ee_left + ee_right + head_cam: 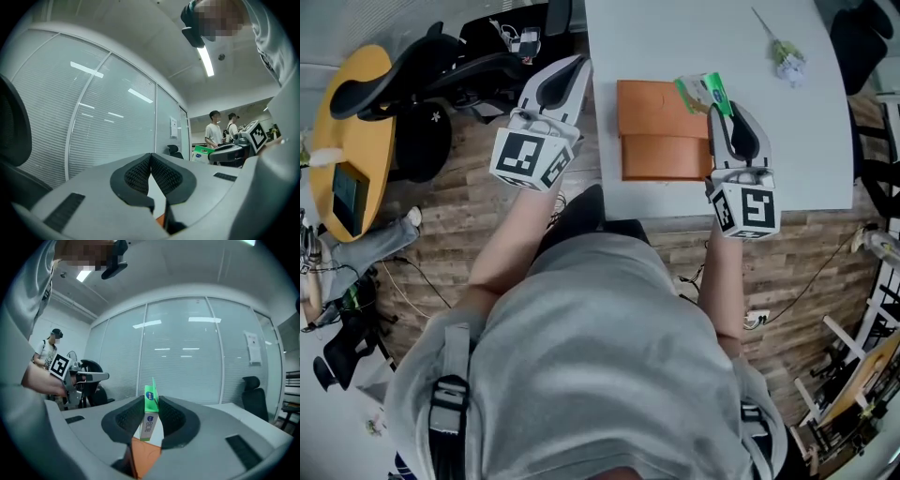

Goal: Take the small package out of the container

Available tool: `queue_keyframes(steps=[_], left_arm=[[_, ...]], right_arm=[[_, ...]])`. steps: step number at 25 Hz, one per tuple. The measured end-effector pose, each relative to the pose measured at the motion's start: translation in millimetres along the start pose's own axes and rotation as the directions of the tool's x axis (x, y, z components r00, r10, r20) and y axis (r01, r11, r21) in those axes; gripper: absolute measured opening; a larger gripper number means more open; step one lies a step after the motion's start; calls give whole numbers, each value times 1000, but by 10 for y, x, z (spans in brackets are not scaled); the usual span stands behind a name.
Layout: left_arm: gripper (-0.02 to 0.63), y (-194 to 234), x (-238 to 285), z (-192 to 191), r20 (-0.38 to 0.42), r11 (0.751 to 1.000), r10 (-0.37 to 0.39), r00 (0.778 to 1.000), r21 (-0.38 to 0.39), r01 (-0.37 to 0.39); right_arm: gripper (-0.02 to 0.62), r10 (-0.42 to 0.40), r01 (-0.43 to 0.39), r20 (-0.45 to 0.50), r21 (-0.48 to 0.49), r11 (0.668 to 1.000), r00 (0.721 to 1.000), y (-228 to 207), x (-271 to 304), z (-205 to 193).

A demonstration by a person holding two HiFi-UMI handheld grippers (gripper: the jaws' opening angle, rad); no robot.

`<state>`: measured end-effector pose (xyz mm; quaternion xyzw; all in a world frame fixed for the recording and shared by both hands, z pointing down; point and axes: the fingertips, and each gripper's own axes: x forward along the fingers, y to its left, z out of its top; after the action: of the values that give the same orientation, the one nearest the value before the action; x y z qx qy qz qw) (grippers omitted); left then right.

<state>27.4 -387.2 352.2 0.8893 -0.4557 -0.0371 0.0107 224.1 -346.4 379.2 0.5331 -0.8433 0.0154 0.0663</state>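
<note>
In the right gripper view, a small green and white package (149,414) stands upright between the pads of my right gripper (150,416), which is shut on it. In the head view the package (702,91) is over the far right corner of the flat orange container (659,131), which lies on the white table (675,37). The right gripper (715,103) reaches in from the near side. My left gripper (570,66) is raised at the table's left edge, beside the container. Its jaws (151,157) are shut with nothing between them.
A small sprig of flowers (787,58) lies at the table's far right. Black office chairs (431,80) and a round yellow table (356,131) stand to the left on the wooden floor. Two people (220,131) stand by glass walls in the distance.
</note>
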Motion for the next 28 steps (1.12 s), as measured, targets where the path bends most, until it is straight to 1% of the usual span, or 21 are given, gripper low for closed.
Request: queue_keyframes(steps=[3, 6, 9, 17, 24, 28], left_arm=[[20, -19, -22, 76, 10, 1000, 6, 1000, 5, -6], [20, -18, -48, 137, 17, 1000, 14, 1000, 11, -15], [20, -12, -69, 164, 17, 1000, 23, 1000, 16, -23], [18, -29, -119, 209, 26, 1000, 22, 999, 15, -22], [18, -73, -159, 207, 26, 1000, 20, 999, 16, -20], [19, -55, -175, 203, 25, 1000, 22, 999, 10, -23]], right_arm=[[117, -66, 67, 67, -6, 998, 996, -54, -104, 204], [117, -98, 101, 121, -11, 995, 988, -76, -185, 353], [117, -121, 125, 143, -21, 992, 982, -93, -234, 430], [117, -134, 139, 163, -17, 990, 977, -65, -269, 517], [117, -123, 125, 170, 2, 992, 978, -38, -291, 540], [117, -122, 127, 170, -19, 992, 978, 3, -290, 559]])
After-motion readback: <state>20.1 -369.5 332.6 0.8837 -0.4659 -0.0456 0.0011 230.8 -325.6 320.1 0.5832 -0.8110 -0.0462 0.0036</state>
